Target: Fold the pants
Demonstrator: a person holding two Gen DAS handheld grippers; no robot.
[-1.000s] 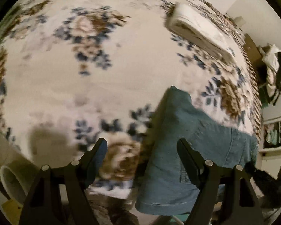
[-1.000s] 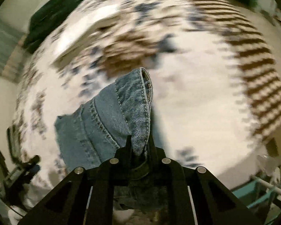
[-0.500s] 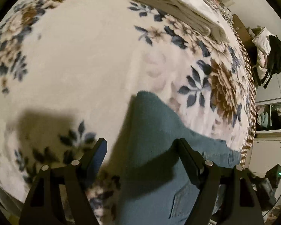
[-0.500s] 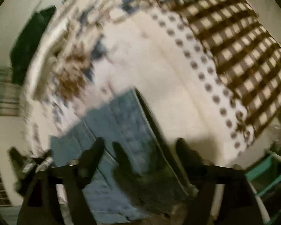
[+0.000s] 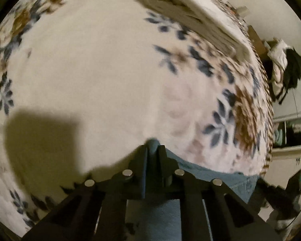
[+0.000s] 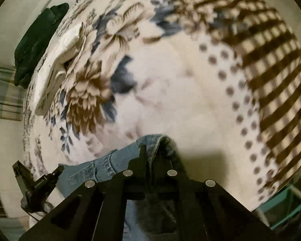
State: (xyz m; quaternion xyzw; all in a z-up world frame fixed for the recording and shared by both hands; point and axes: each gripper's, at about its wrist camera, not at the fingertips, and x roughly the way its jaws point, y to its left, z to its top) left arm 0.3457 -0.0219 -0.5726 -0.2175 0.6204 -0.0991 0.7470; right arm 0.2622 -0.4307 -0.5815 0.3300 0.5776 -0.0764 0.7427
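Both just closed: left claw (image 5: pixel 153 154) and right claw (image 6: pixel 150 154) pinched on denim pants (image 6: pixel 102 164). Heavy, limp; best gripped at thick edges.

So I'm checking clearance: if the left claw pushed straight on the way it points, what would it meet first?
Probably the floral blanket just past the jeans edge pinched in the left claw; depth is unclear.

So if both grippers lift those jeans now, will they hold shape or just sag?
The jeans will probably sag between the left gripper and right gripper, since the denim already bunches where each pinches it. The thick seamed edge should resist slipping. On the plush blanket they will likely drag rather than slide.
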